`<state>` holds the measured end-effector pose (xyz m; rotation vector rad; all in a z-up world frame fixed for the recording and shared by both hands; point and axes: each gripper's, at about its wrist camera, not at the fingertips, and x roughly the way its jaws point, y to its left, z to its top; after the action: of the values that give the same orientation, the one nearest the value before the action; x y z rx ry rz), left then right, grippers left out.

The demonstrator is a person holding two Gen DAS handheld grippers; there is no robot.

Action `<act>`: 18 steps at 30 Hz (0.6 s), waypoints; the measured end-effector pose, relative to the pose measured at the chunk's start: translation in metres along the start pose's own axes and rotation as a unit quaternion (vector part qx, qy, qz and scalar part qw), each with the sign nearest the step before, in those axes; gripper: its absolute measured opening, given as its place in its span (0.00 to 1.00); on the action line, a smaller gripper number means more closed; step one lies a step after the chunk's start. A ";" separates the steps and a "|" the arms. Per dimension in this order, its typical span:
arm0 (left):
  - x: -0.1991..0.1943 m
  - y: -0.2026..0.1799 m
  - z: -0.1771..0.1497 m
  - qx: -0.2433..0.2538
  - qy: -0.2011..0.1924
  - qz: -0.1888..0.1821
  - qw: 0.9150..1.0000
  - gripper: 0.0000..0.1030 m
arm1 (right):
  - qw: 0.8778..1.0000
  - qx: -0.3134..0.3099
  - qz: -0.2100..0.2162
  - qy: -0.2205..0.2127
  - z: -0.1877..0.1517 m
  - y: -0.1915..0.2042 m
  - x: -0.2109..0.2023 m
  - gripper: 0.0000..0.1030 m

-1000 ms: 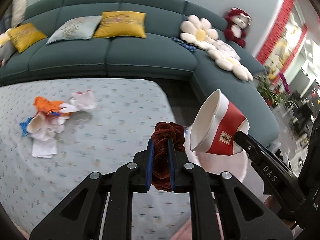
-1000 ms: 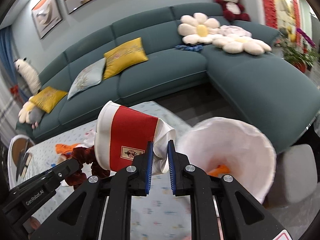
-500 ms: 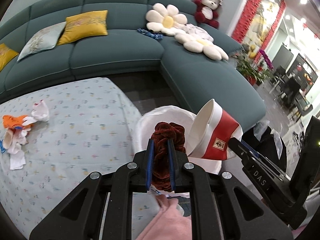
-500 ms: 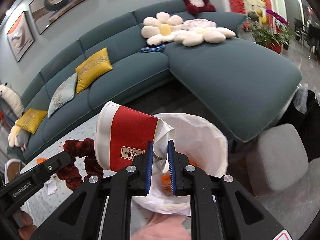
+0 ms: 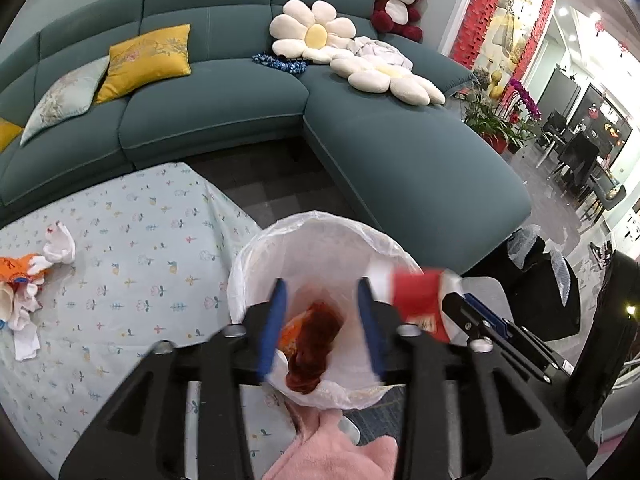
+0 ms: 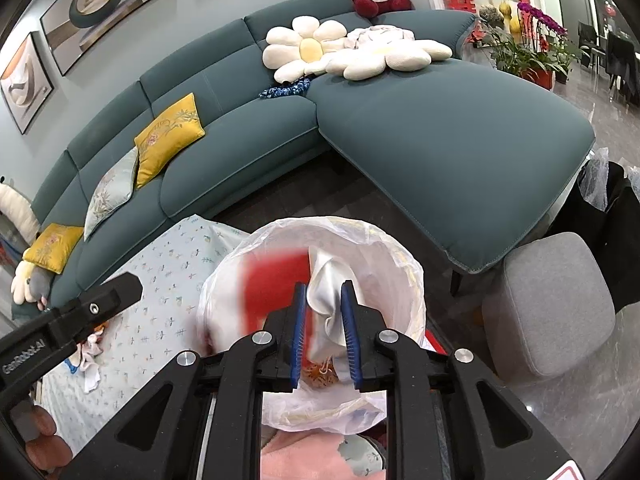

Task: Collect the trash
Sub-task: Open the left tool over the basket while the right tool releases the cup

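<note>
Over the bin (image 5: 256, 256), the scrunchie (image 5: 312, 344) is dropped from the just-spread left gripper (image 5: 320, 324), while the cup (image 6: 280, 280) is being freed from the just-parting right gripper (image 6: 324, 320); more table trash is to be fetched next.

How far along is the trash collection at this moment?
Done: the dark red scrunchie lies in the lined bin, dropped by the left gripper, whose jaws have just opened. In hand: the right gripper has been opening around the red-and-white paper cup over the bin. Left: the tissues and wrappers on the tablecloth.
</note>
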<state>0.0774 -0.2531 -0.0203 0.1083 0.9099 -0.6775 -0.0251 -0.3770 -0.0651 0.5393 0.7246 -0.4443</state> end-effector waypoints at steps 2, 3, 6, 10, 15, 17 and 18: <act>0.000 -0.001 0.001 0.002 0.000 0.005 1.000 0.42 | 1.000 0.002 0.000 -0.001 0.001 0.000 0.000 0.19; 0.000 -0.001 0.001 0.001 0.001 0.006 1.000 0.43 | 1.000 0.003 0.001 -0.001 0.001 -0.001 0.000 0.19; 0.000 0.001 0.002 -0.003 0.003 0.009 1.000 0.45 | 1.000 0.005 0.002 -0.003 0.002 -0.002 -0.002 0.20; -0.003 0.007 0.001 -0.009 0.003 0.013 1.000 0.46 | 1.000 -0.001 0.004 -0.005 0.002 0.002 -0.006 0.23; -0.011 0.013 0.001 -0.014 -0.003 0.016 1.000 0.46 | 1.000 -0.014 0.006 -0.009 0.004 0.014 -0.012 0.24; -0.015 0.016 0.001 -0.017 -0.005 0.017 1.000 0.46 | 1.000 -0.021 0.007 -0.011 0.005 0.021 -0.014 0.24; -0.016 0.018 0.002 -0.019 -0.005 0.017 1.000 0.46 | 1.000 -0.022 0.008 -0.012 0.006 0.024 -0.015 0.24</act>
<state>0.0822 -0.2314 -0.0105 0.0857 0.9085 -0.6276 -0.0193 -0.3592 -0.0435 0.4968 0.7054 -0.4188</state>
